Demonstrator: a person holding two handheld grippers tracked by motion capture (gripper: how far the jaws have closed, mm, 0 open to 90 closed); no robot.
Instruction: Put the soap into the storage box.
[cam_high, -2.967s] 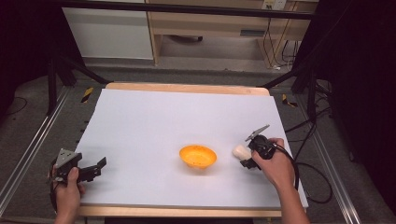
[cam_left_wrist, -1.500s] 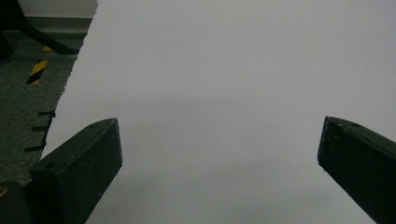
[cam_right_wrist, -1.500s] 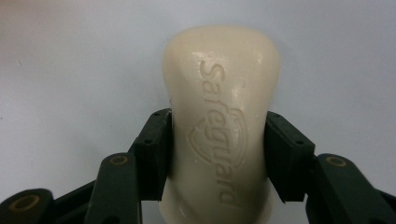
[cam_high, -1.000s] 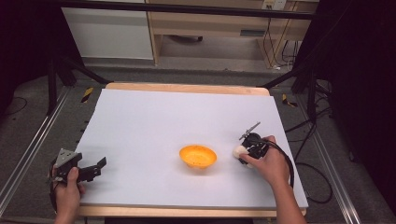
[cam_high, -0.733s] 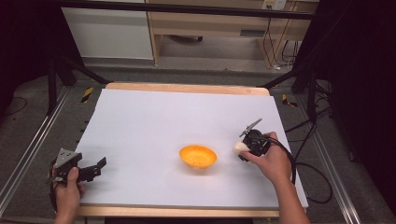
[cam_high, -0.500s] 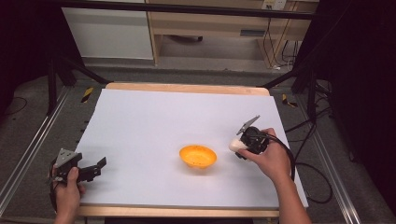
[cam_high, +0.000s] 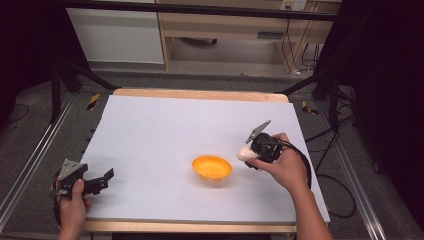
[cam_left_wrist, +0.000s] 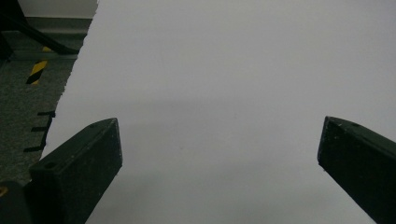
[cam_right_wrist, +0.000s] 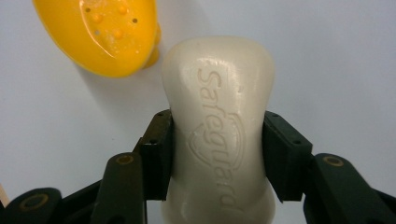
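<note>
An orange soap dish with small drain holes sits on the white table near its front middle; it also appears as the orange soap dish at the upper left of the right gripper view. My right gripper is shut on a cream bar of soap stamped "Safeguard", held just right of the dish and above the table. The bar of soap pokes out toward the dish. My left gripper rests at the table's front left corner, its jaws wide apart with nothing between them.
The white table top has a wooden strip along its far edge. Metal rails and dark stand legs flank the table, and cables trail off the right side. Beyond the left edge lies grey floor with black-yellow tape.
My right gripper has lifted the soap and carried it a little left, closer to the orange dish. The left gripper has stayed still.
</note>
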